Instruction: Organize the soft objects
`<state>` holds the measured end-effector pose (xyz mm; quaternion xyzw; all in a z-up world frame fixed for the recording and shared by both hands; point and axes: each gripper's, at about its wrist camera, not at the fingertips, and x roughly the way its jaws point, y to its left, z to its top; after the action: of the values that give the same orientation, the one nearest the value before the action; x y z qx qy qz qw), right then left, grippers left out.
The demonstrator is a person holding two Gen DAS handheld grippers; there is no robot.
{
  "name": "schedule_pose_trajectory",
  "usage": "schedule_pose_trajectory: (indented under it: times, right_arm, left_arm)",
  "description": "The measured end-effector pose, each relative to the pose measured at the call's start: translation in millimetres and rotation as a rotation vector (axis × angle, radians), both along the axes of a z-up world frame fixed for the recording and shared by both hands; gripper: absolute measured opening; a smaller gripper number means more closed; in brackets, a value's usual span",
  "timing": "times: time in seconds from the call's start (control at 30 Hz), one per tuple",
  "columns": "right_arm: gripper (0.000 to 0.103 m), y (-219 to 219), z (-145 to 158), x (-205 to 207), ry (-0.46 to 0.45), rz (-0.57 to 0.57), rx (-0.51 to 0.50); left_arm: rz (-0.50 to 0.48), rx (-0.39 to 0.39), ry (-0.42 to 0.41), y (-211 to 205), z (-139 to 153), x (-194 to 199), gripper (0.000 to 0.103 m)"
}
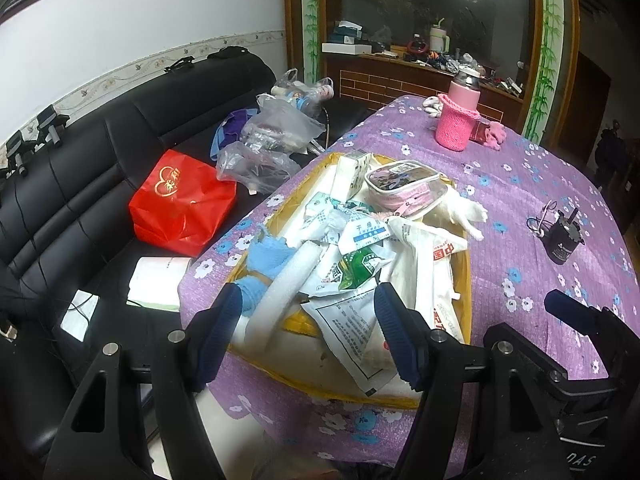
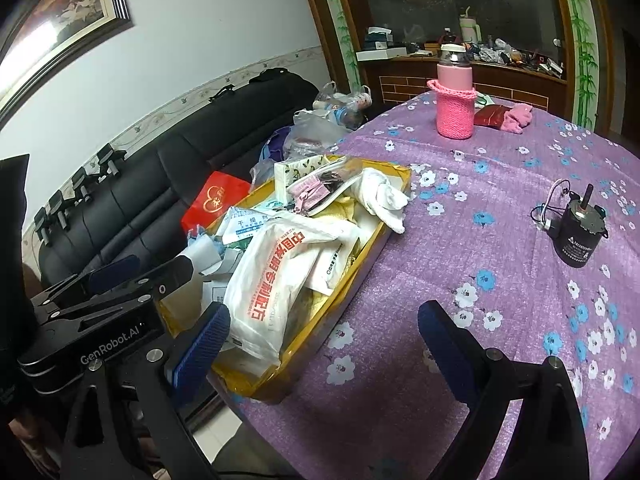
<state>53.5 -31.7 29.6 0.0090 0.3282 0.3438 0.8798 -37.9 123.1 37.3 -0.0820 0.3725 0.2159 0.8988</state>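
Observation:
A yellow tray point(image 1: 464, 276) point(image 2: 360, 264) on the purple flowered tablecloth is piled with soft things: white plastic bags point(image 2: 276, 276), sachets point(image 1: 352, 272), a blue cloth point(image 1: 266, 258), a white foam tube point(image 1: 280, 292), a clear zip pouch point(image 1: 404, 186) point(image 2: 320, 190) and a white glove point(image 1: 460, 214) point(image 2: 386, 196) hanging over the rim. My left gripper point(image 1: 310, 326) is open and empty above the tray's near end. My right gripper point(image 2: 324, 340) is open and empty over the tray's near right corner. The left gripper shows in the right wrist view point(image 2: 120, 276).
A pink knit-sleeved bottle point(image 1: 458, 116) point(image 2: 456, 96) and a pink glove point(image 2: 518, 118) stand at the table's far side. A small black motor with wires point(image 1: 564, 236) point(image 2: 578, 236) sits at right. A black sofa point(image 1: 80, 184) at left holds a red bag point(image 1: 184, 208) and plastic bags.

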Motion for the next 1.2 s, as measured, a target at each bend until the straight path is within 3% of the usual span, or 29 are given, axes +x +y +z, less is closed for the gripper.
schedule_pose_trajectory:
  times: [1.2]
  right_arm:
    - [0.097,0,-1,1,-0.005,-0.019,-0.052]
  left_arm:
    - [-0.018,-0.019,0.045,4,-12,4,0.068]
